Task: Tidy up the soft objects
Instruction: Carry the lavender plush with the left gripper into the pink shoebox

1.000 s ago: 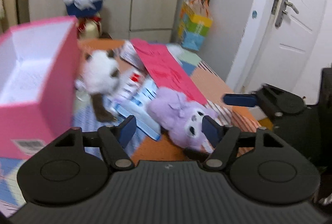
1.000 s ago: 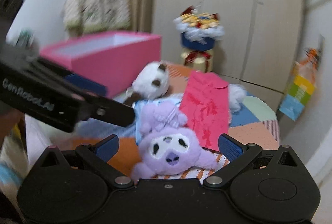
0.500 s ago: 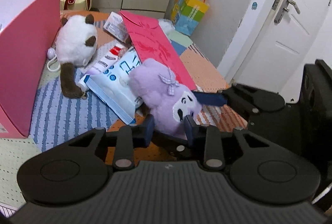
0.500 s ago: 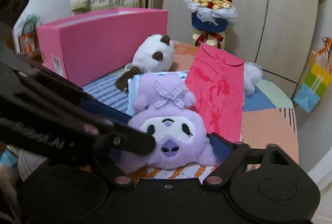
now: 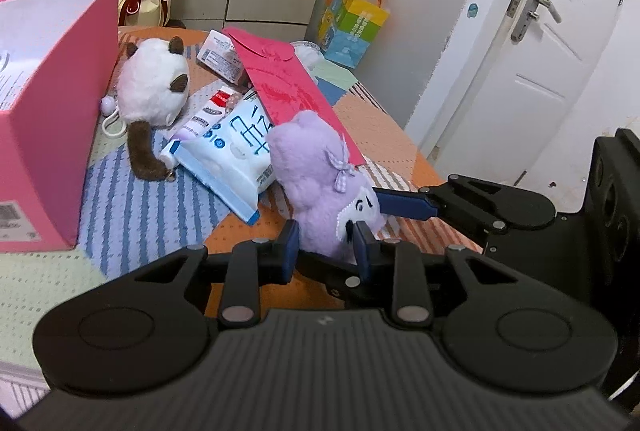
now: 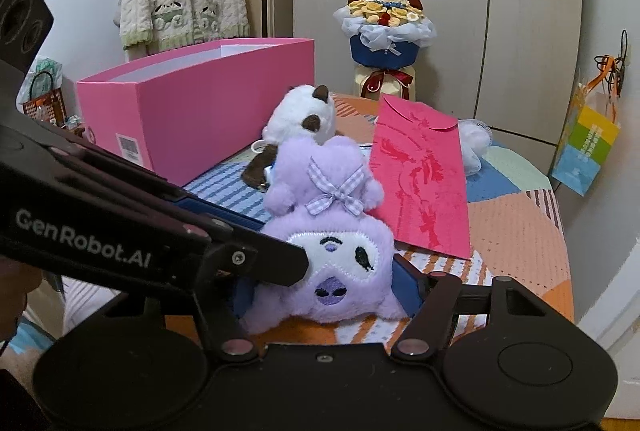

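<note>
Left wrist view: left tongs (image 5: 325, 245) clamped the purple plush (image 5: 320, 177) on the table (image 5: 384, 135) | right tongs (image 6: 326, 285) just closing around it, contact unclear | next, likely: carry it into pink box (image 5: 60, 135).

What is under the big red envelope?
The red envelope lies over a blue-and-white wipes pack and a small white box. The purple plush overlaps its near end. Anything else underneath is hidden.

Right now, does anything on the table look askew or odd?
Yes. The purple plush lies face-up, upside down, and both grippers are on it: left gripper pinching one side, right gripper straddling its head. The red envelope leans tilted over the clutter.
</note>
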Demonstrator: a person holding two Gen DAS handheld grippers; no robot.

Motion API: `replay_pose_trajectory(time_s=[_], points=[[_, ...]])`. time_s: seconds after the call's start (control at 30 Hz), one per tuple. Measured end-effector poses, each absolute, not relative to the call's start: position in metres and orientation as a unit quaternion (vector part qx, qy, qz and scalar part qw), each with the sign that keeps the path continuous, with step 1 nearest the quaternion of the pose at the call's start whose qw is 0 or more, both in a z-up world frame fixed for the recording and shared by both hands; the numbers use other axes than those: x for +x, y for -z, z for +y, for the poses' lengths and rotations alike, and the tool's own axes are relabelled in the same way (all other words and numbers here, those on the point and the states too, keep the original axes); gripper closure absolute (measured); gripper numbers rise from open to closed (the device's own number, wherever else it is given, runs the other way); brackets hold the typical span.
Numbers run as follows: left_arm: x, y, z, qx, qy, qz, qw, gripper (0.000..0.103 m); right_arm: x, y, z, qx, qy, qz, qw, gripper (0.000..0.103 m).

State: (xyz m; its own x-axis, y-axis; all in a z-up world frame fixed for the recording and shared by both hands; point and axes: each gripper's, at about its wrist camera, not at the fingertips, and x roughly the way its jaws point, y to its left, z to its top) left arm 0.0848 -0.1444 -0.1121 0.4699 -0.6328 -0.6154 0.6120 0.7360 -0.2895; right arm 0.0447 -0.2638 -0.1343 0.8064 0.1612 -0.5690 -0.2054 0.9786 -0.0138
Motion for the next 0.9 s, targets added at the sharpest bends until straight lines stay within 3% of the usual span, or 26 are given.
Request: replay_pose_trajectory(time_s=[0.33, 0.9], points=[[0.067, 0.091, -0.1, 0.007, 0.384, 0.406, 0.829, 0.076, 0.029, 0.113, -0.224, -0.025, -0.113, 0.353, 0.928, 0.03], [0.041, 0.023, -0.002, 0.012, 0.385, 0.412, 0.826, 0.076, 0.009, 0.043, -0.119, -0.115, -0.148, 0.366, 0.912, 0.03]])
